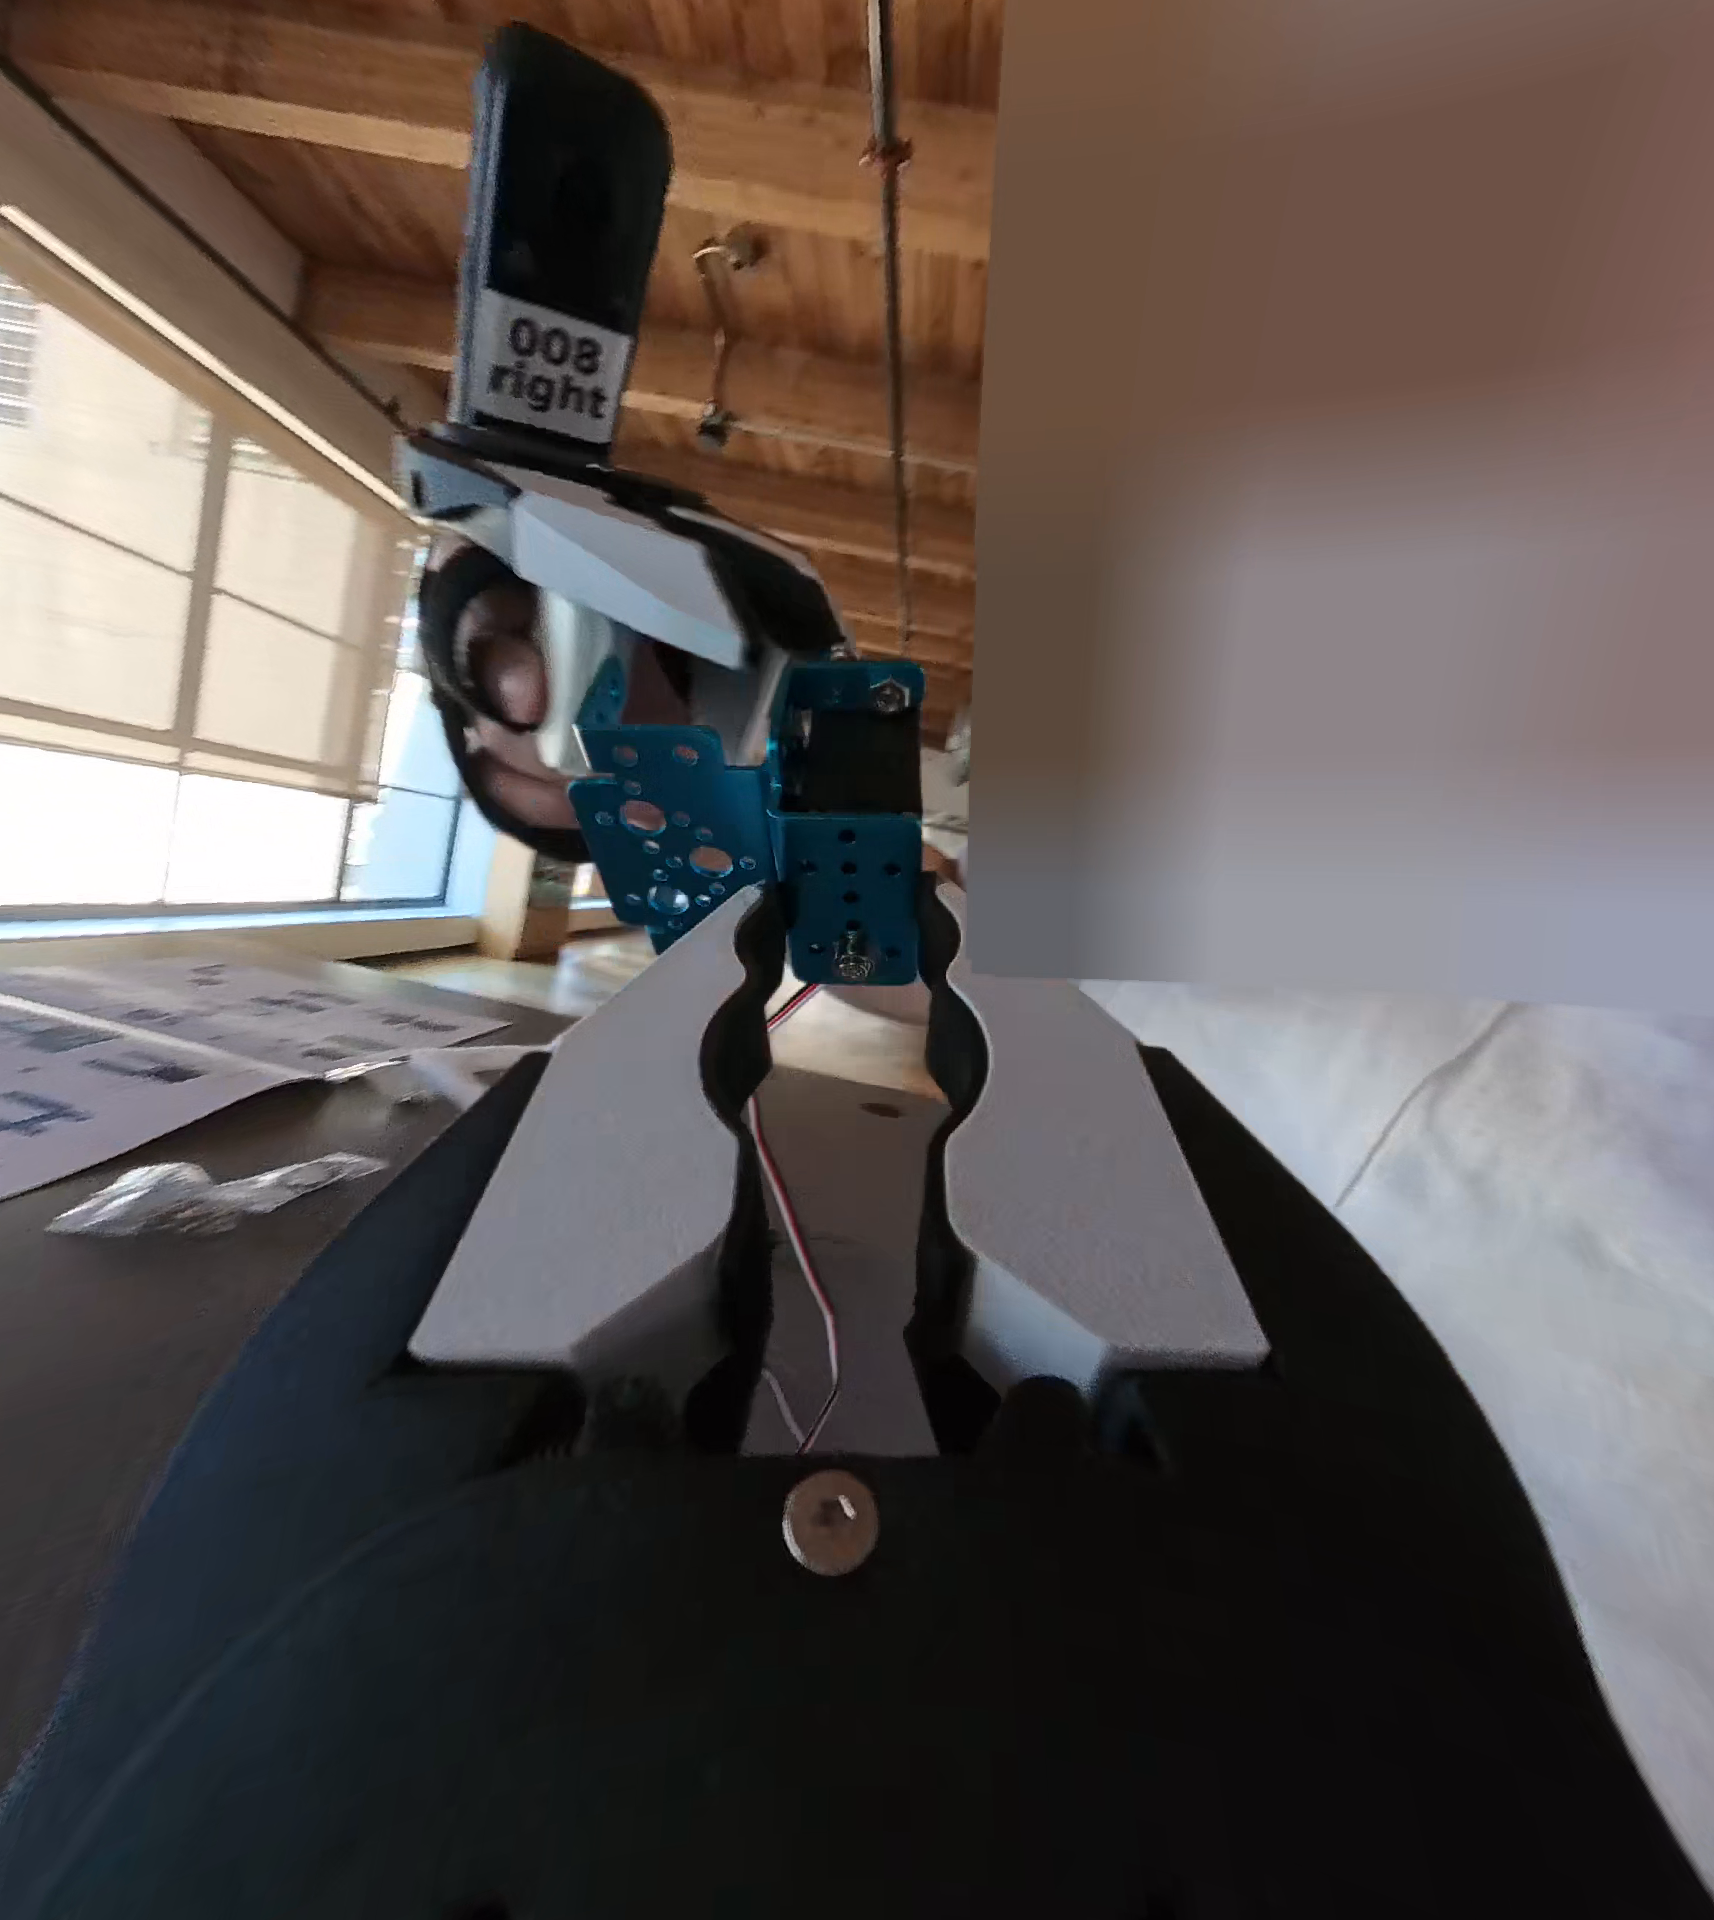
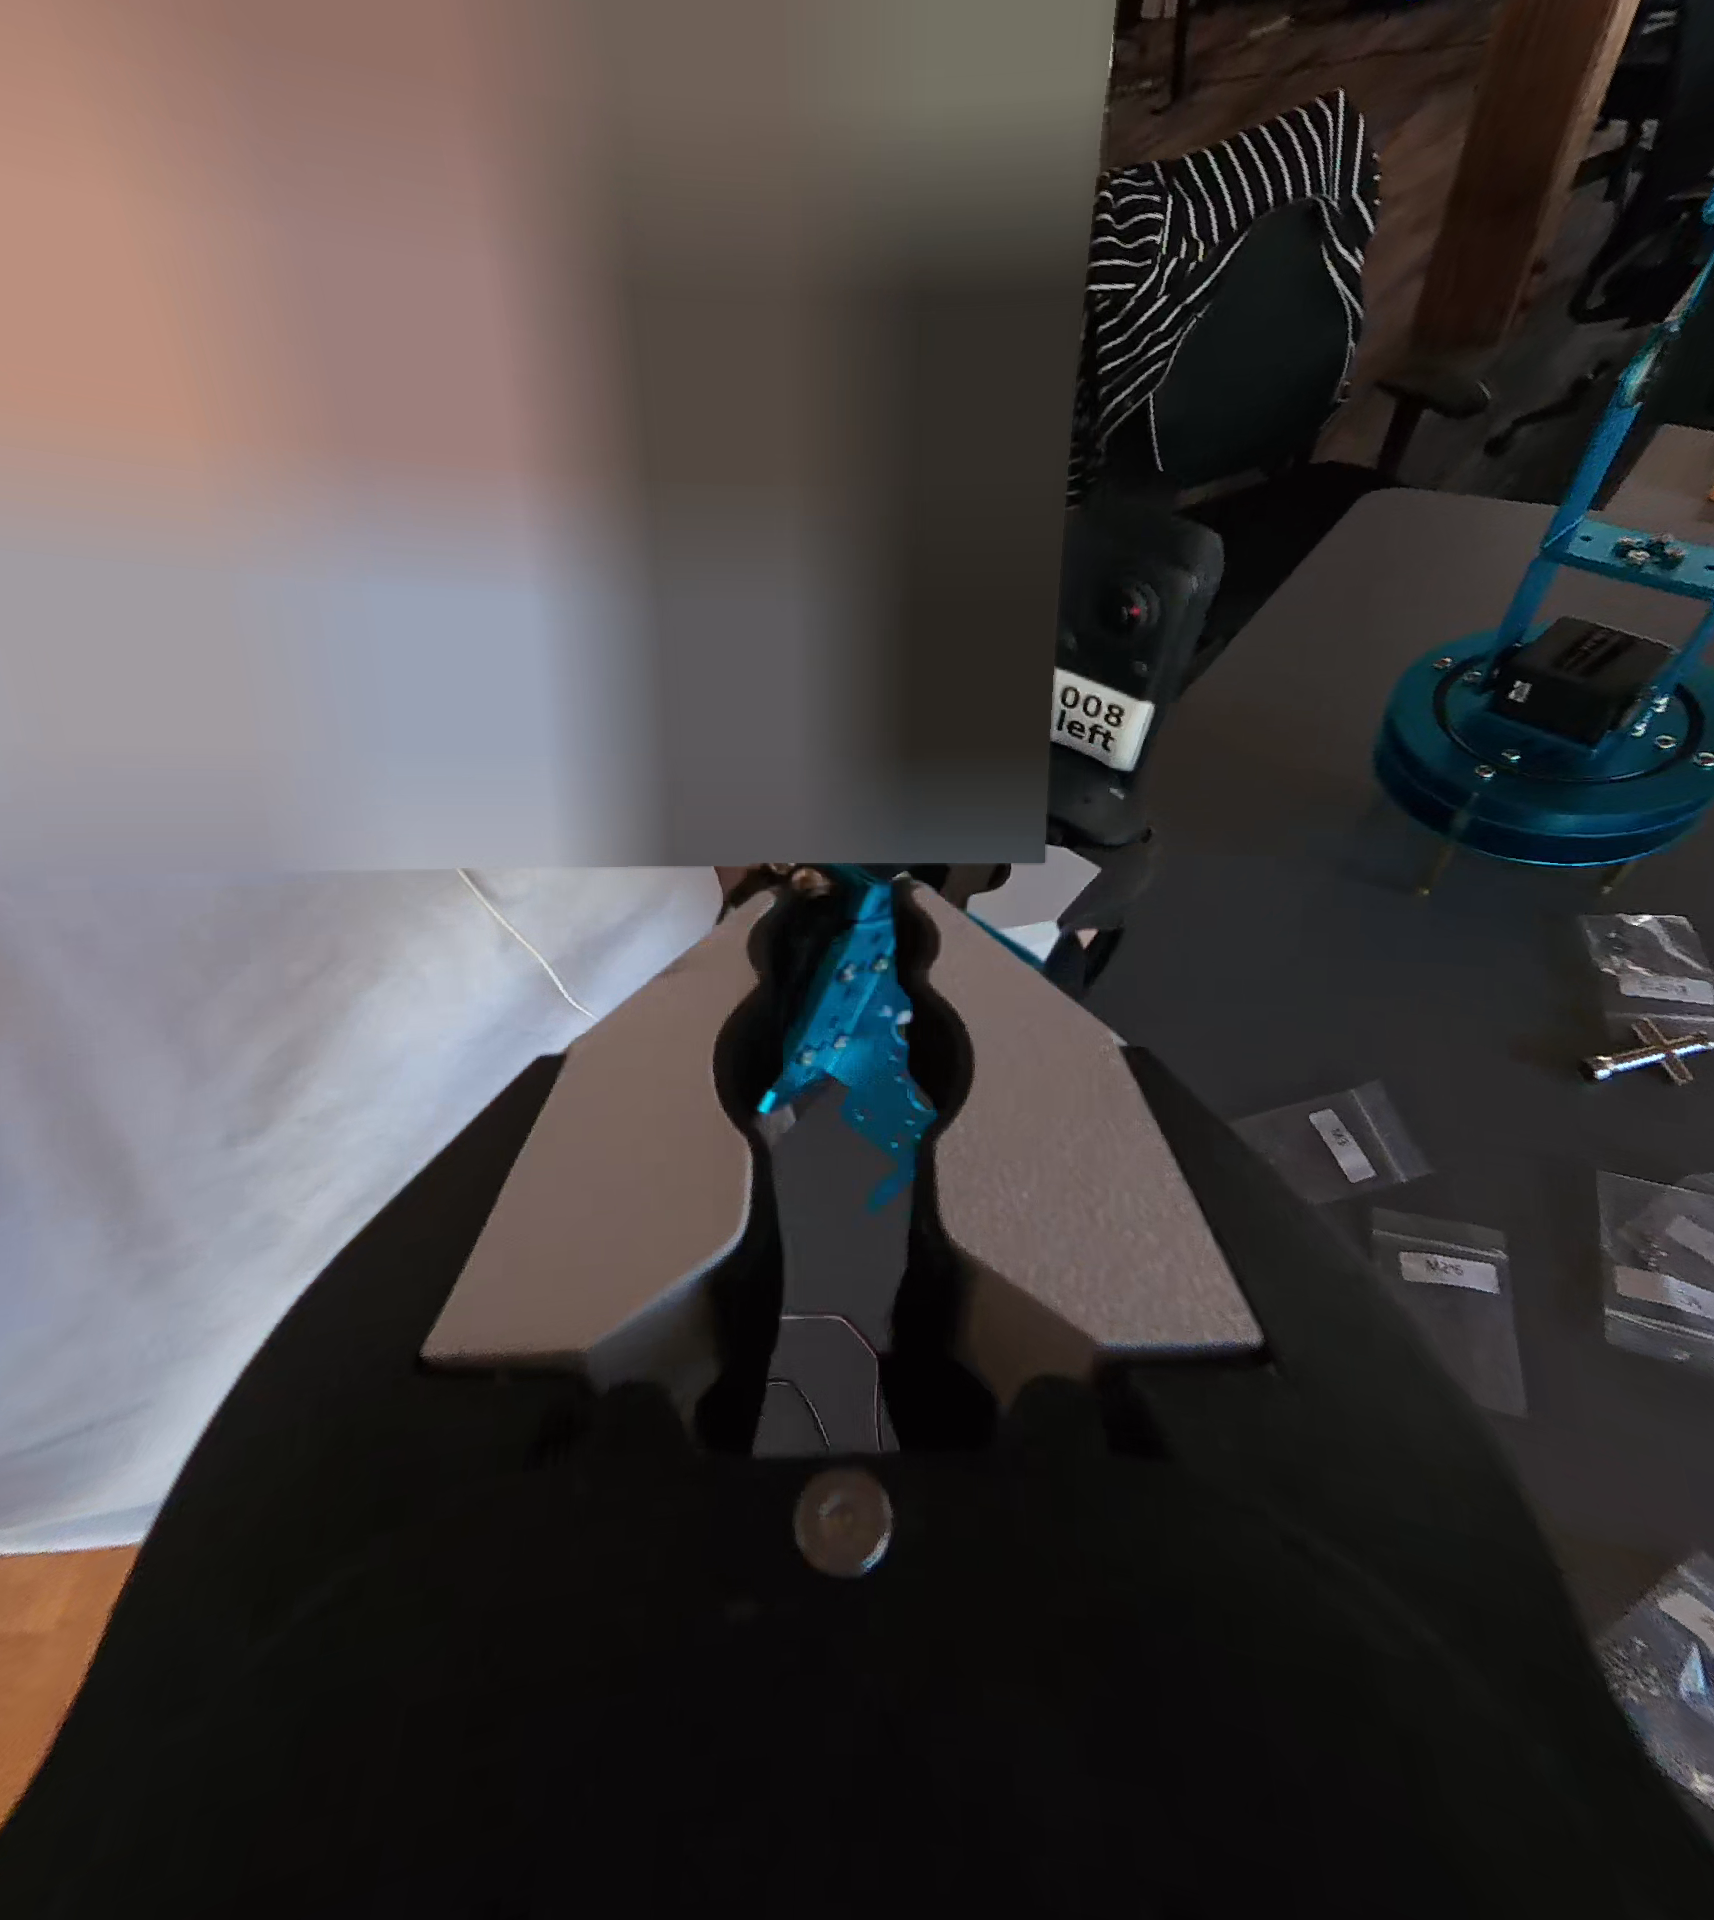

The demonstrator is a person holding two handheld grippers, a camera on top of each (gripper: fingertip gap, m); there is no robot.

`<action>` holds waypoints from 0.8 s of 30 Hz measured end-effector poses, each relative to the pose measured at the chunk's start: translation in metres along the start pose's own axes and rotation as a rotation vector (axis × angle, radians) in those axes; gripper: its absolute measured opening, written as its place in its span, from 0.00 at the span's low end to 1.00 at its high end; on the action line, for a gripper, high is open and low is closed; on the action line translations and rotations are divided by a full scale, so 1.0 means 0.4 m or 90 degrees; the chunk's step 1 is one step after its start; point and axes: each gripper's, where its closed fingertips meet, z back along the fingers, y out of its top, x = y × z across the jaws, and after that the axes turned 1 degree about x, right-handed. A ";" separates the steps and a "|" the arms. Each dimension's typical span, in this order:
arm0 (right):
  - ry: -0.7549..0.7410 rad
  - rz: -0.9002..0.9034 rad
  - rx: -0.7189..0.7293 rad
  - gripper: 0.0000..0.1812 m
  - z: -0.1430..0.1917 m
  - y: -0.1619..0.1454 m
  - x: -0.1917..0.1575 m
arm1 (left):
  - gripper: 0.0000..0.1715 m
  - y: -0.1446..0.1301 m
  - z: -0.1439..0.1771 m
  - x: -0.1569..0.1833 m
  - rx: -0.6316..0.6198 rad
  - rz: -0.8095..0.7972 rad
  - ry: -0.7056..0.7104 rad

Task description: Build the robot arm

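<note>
A blue perforated metal bracket assembly (image 1: 848,894) with a black servo (image 1: 863,758) and a thin red-and-white wire (image 1: 811,1278) is held in the air between both grippers. My left gripper (image 1: 845,920) is shut on its lower blue plate. My right gripper (image 2: 848,909) is shut on the same blue bracket (image 2: 858,1023) from the other side. In the left wrist view the right gripper's white finger (image 1: 624,571) reaches the bracket from above, with a gloved hand (image 1: 500,675) behind it. The left gripper's camera body (image 2: 1133,623) shows in the right wrist view.
A dark table (image 2: 1300,883) carries a blue round base with a servo and an upright frame (image 2: 1559,748), a cross-shaped wrench (image 2: 1653,1055) and several small plastic bags (image 2: 1455,1299). A printed sheet (image 1: 105,1070) lies at the left. A person in a white shirt (image 2: 209,1143) is close by. Left tips to right tips: about 4 cm.
</note>
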 end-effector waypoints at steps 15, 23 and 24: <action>0.289 0.029 -0.174 0.06 -0.004 -0.056 -0.129 | 0.15 -0.071 -0.052 0.054 -0.104 0.062 -0.152; 0.352 -0.011 -0.222 0.06 0.003 -0.074 -0.159 | 0.14 -0.084 -0.066 0.070 -0.126 0.067 -0.171; 0.362 -0.014 -0.225 0.06 0.003 -0.075 -0.163 | 0.14 -0.086 -0.067 0.073 -0.129 0.067 -0.174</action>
